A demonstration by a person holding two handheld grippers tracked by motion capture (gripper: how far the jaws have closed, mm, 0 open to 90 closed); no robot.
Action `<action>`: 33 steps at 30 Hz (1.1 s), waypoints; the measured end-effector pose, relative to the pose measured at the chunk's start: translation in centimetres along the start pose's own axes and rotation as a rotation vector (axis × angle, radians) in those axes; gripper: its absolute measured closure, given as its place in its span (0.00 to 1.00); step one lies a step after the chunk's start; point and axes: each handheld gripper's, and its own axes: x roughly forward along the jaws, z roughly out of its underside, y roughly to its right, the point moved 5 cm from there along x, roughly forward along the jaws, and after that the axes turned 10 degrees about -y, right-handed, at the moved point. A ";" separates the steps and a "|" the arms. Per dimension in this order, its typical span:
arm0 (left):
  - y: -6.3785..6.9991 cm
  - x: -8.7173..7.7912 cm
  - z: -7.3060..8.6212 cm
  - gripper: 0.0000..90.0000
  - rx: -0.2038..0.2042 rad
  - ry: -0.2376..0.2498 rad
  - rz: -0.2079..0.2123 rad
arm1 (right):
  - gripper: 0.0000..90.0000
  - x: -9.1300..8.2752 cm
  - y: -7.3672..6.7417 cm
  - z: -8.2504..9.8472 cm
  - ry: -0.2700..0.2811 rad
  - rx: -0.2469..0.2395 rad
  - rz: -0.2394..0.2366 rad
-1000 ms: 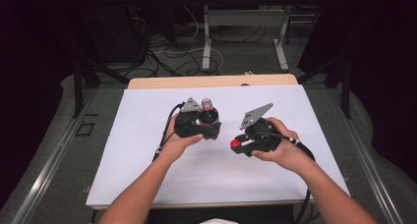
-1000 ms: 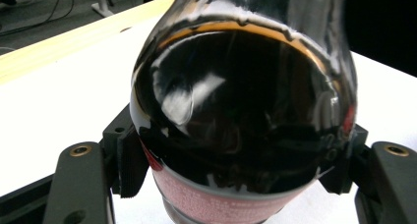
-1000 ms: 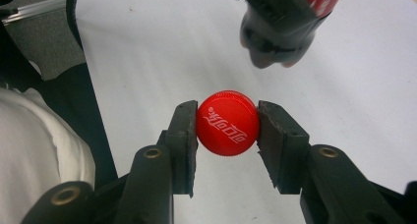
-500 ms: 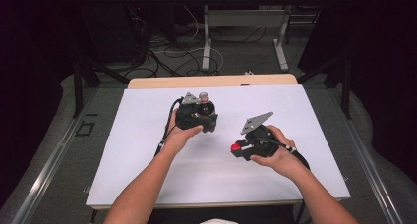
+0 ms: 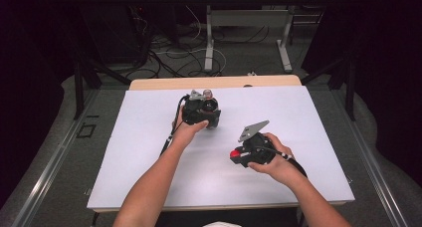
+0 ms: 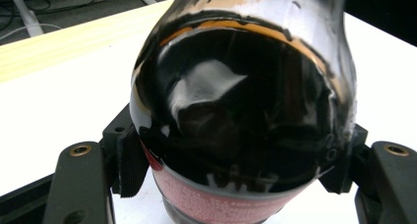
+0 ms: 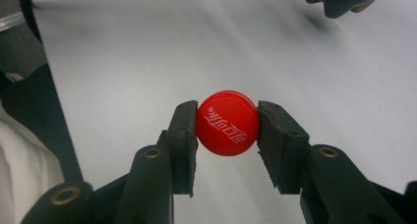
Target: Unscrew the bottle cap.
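A dark cola bottle (image 6: 241, 101) with a red label is clamped between the black jaws of my left gripper (image 6: 236, 170), which is shut on its body. From above, the left gripper (image 5: 201, 111) sits over the far middle of the white sheet with the bottle's open neck (image 5: 208, 94) poking out behind it. My right gripper (image 7: 227, 130) is shut on a red screw cap (image 7: 227, 123), pads pressing its sides, low over the sheet. In the high view the right gripper (image 5: 238, 156) is at the centre right, with the cap (image 5: 234, 155) at its left end.
The white sheet (image 5: 144, 162) covers a wooden table (image 5: 214, 82) whose bare edge shows at the back. Beyond it are table legs and cables (image 5: 199, 48) on the floor. The left hand's gripper (image 7: 344, 0) shows at the top right of the right gripper view.
The left hand carried the bottle toward the far side of the sheet. The right hand with the cap sank toward the near edge and slightly left. Both grips stayed the same.
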 end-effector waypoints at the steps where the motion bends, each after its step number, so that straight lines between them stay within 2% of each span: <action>1: 0.2 0.4 -0.1 0.33 -0.006 0.005 -0.005 | 0.67 0.1 0.0 0.0 -0.001 0.006 0.005; 3: 0.5 1.0 -0.1 0.33 -0.003 -0.004 0.001 | 0.67 0.4 0.1 0.1 0.002 -0.006 -0.011; 4: 0.6 1.2 -0.1 0.33 0.010 -0.018 -0.004 | 0.67 0.6 0.1 0.1 0.008 0.013 -0.002; 6: 1.0 1.8 -0.2 0.33 0.001 0.005 -0.006 | 0.67 0.8 0.2 0.2 0.002 0.005 -0.010; 7: 1.0 1.9 -0.1 0.33 0.004 -0.009 -0.004 | 0.67 1.0 0.2 0.2 0.009 0.016 -0.010; 8: 1.1 2.2 -0.1 0.33 0.005 -0.001 -0.011 | 0.67 1.0 0.2 0.2 0.005 0.016 -0.012; 9: 1.2 2.3 0.0 0.33 0.021 -0.014 -0.014 | 0.67 1.1 0.2 0.2 0.005 0.019 -0.002; 10: 1.2 2.3 0.1 0.33 0.018 -0.025 -0.012 | 0.67 1.1 0.2 0.2 0.012 0.019 0.005; 15: 1.7 2.8 0.2 0.33 0.016 -0.019 0.003 | 0.67 1.3 0.1 0.2 -0.008 0.015 -0.007; 17: 1.9 2.9 0.3 0.33 0.038 -0.029 0.000 | 0.67 1.7 0.2 0.2 -0.015 0.002 -0.007; 18: 1.9 2.9 0.4 0.33 0.035 -0.033 0.000 | 0.67 1.8 0.1 0.2 -0.024 0.008 -0.008; 19: 1.8 2.9 0.5 0.33 0.049 -0.036 -0.002 | 0.67 1.9 0.0 0.2 -0.025 0.018 -0.009; 20: 2.0 2.8 0.6 0.33 0.045 -0.046 0.010 | 0.67 2.0 0.0 0.2 -0.030 0.015 -0.012; 23: 2.0 2.9 0.7 0.32 0.048 -0.029 0.001 | 0.67 2.6 0.0 0.1 -0.037 -0.012 -0.004; 25: 2.0 2.9 0.8 0.32 0.045 -0.017 -0.002 | 0.67 3.1 -0.3 0.1 -0.051 0.000 -0.007; 26: 1.9 2.9 0.8 0.32 0.057 -0.015 -0.002 | 0.67 3.5 -0.3 0.1 -0.063 -0.009 0.000; 27: 2.1 2.9 0.9 0.32 0.043 -0.001 0.000 | 0.67 3.9 -0.4 0.0 -0.071 -0.014 0.000; 28: 2.1 2.9 1.0 0.32 0.059 -0.007 -0.001 | 0.67 4.3 -0.5 -0.1 -0.076 -0.027 0.002; 30: 2.2 2.9 1.0 0.32 0.059 -0.003 -0.009 | 0.67 5.2 -0.6 -0.2 -0.095 -0.035 0.007; 31: 2.2 2.9 1.0 0.32 0.058 -0.001 -0.009 | 0.67 5.8 -0.5 -0.3 -0.097 -0.055 0.021; 33: 2.2 2.9 1.0 0.32 0.060 -0.001 -0.009 | 0.67 6.6 -0.5 -0.5 -0.107 -0.031 0.026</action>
